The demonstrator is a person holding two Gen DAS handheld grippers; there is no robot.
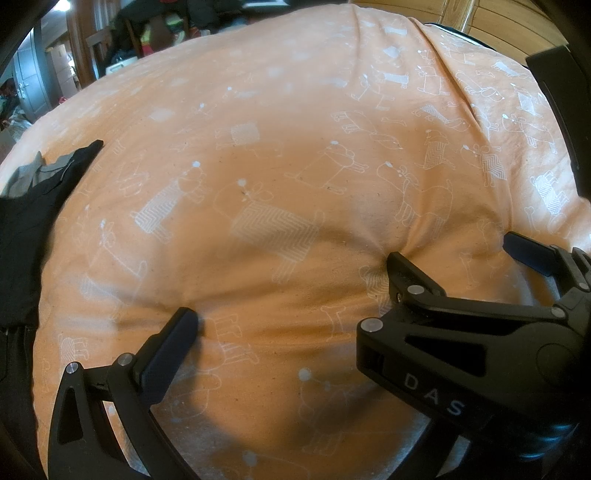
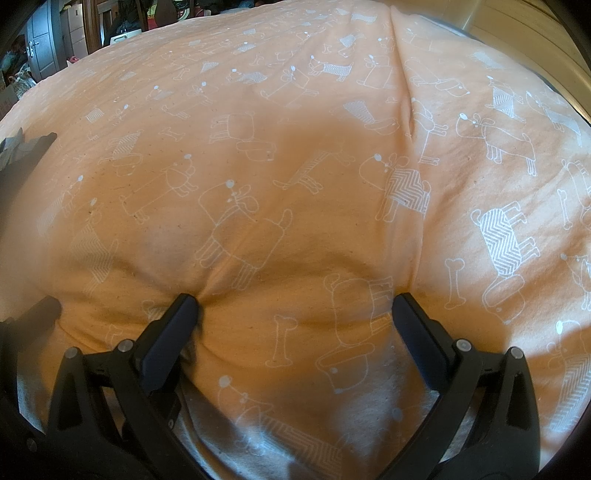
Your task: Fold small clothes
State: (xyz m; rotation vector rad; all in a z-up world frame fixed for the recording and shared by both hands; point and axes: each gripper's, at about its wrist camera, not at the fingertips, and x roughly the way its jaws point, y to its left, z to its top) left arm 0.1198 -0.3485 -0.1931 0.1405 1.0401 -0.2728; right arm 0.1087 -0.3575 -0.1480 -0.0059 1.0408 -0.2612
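Orange bedcover (image 1: 280, 177) filled both views: soft brushed cotton, printed with white line-drawn dogs, some with chevron-patterned bodies, plus small bones and dots. Cloth looked padded and puffy, faintly speckled with lint. A long crease ran up its right side toward the far edge.

Left gripper (image 1: 291, 288): black plastic fingers with silver rivets, jaws spread wide, holding nothing. Both tips pressed into the bedcover near its near edge, dimpling the cloth, with a low bulge puckered between them. Right gripper (image 2: 295, 302): same build, jaws likewise wide, nothing clamped; tips dug into the cover and wrinkles radiated from the left tip. In the left wrist view the right gripper's body lay just to the right of the left one, white letters "DAS" on its housing.

Clothes pile (image 1: 29, 206) sat at the left edge of the bed, well apart from both grippers: a black garment, matte and smooth, with a pointed corner reaching onto the orange cover, and a grey piece behind it. Only a dark sliver of it showed at the left margin of the right wrist view.

Room: wood panelling (image 1: 491, 22) beyond the far right corner, a grey door (image 2: 40, 40) with a lever handle at far left, dim clutter of coloured items behind the far edge.
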